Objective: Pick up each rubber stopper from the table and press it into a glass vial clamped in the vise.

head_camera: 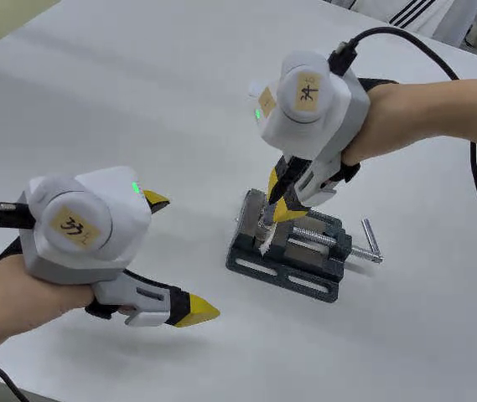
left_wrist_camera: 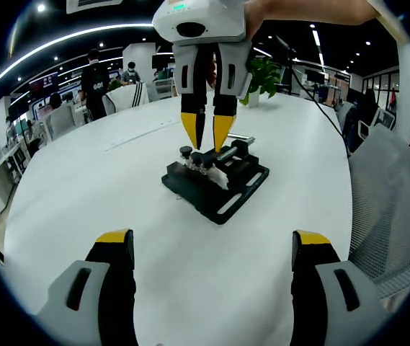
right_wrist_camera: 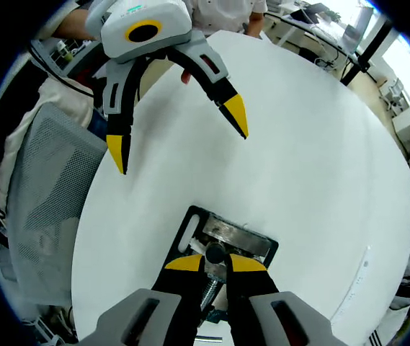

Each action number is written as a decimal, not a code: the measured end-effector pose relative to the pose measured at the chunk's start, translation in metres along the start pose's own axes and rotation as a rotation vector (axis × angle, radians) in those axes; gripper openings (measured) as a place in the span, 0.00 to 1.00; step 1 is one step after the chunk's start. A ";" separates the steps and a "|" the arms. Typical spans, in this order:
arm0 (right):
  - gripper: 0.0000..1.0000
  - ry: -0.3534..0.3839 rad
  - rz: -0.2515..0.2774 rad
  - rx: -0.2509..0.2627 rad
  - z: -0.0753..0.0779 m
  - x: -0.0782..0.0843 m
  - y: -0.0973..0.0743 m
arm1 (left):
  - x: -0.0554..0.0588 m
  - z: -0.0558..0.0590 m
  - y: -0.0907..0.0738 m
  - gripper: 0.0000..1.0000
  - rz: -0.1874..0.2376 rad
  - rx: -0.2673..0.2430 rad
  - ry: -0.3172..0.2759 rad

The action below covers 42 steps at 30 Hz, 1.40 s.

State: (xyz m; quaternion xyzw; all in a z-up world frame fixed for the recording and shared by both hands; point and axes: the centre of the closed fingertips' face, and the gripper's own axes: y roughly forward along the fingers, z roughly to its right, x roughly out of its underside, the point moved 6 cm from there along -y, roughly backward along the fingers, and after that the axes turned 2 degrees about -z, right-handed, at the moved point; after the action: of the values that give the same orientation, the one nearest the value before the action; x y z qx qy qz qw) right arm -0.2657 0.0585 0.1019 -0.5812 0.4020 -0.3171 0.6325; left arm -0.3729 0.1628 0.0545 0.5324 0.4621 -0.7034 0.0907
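- One rubber stopper (right_wrist_camera: pixel 215 252) sat pinched between the jaws of the right gripper (right_wrist_camera: pixel 215 264), over the vise (right_wrist_camera: pixel 187 231).
- Left gripper (left_wrist_camera: pixel 212 238) hung spread wide, holding nothing.
- A straight, upright push looked best.

Bench (head_camera: pixel 137 100) is white, smooth and matt. Vise (head_camera: pixel 246 251) right of centre looks like dark matt cast metal, its screw (head_camera: pixel 318 237) shiny bare steel. Left gripper (head_camera: pixel 178 256) and right gripper (head_camera: pixel 278 201) have smooth pale plastic shells with paper labels.
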 end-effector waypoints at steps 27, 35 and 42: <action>0.00 0.057 0.043 -0.016 -0.002 0.004 0.011 | 0.010 0.000 0.002 0.88 -0.024 -0.001 -0.017; 0.00 0.113 0.044 -0.041 -0.001 0.002 0.011 | 0.009 0.002 0.003 0.88 -0.021 0.001 -0.019; 0.00 0.132 0.039 -0.048 -0.002 0.000 0.012 | 0.012 0.000 0.003 0.88 -0.019 -0.002 -0.028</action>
State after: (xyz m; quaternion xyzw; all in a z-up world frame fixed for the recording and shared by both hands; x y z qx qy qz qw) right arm -0.2681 0.0590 0.0896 -0.5660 0.4614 -0.3328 0.5966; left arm -0.3759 0.1657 0.0430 0.5178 0.4664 -0.7113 0.0910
